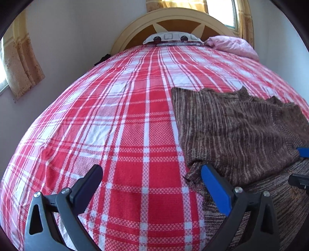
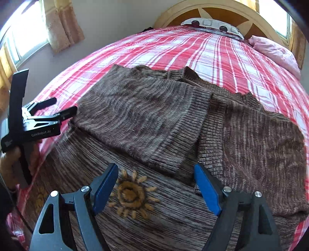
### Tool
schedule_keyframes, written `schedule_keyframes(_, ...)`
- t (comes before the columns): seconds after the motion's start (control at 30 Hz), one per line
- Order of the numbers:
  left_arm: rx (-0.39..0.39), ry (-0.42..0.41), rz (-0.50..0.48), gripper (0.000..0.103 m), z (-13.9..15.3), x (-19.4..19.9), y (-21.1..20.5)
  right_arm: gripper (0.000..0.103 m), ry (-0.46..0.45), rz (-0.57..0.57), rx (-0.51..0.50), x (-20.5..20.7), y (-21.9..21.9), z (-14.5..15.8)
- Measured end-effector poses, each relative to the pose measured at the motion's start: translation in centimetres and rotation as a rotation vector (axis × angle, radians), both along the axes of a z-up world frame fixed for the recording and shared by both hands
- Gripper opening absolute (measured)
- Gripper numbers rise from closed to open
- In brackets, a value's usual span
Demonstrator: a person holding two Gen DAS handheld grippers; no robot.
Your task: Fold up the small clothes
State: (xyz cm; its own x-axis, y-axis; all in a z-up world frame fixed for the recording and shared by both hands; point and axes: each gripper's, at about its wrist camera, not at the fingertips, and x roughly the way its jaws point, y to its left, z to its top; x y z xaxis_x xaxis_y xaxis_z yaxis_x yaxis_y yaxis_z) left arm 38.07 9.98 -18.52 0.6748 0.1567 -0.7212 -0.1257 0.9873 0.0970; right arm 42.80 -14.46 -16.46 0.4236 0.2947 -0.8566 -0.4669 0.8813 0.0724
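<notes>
bed (image 2: 173, 44) with red and white checked cover fills the room, cream headboard (image 1: 173, 17) and curtains (image 1: 21, 63) far | brown knitted sweater (image 2: 146, 119) lies near, sleeves folded in | pink pillow (image 2: 274, 50) far right | left gripper (image 1: 152, 179) jaws wide, empty | right gripper (image 2: 156, 179) jaws wide, empty

Both tongs hang spread wide, nothing between their fingers. The left tongs (image 1: 152, 185) sit low, their blue-padded fingers (image 1: 214, 190) parted and angled forward. The right tongs (image 2: 156, 185) hover alongside, equally parted, gripping nothing.
</notes>
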Motion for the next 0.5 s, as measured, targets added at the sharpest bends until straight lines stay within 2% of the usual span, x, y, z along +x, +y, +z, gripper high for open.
schedule_keyframes(0.07,0.009,-0.002,0.000,0.103,0.0,-0.1,-0.1,0.081,-0.001,-0.002,-0.016,0.0,-0.1,-0.5)
schedule_keyframes(0.2,-0.027,-0.004,0.009,0.103,0.2,-0.3,0.6,0.081,-0.010,-0.036,0.049,-0.9,-1.2,0.3)
schedule_keyframes(0.3,-0.017,-0.010,0.016,0.103,0.6,-0.9,0.5,0.081,-0.029,-0.050,0.062,-2.3,-2.1,1.1)
schedule_keyframes(0.5,-0.007,-0.029,-0.028,0.103,1.7,-3.5,-0.9,0.082,-0.059,-0.077,-0.023,-5.8,-5.0,1.5)
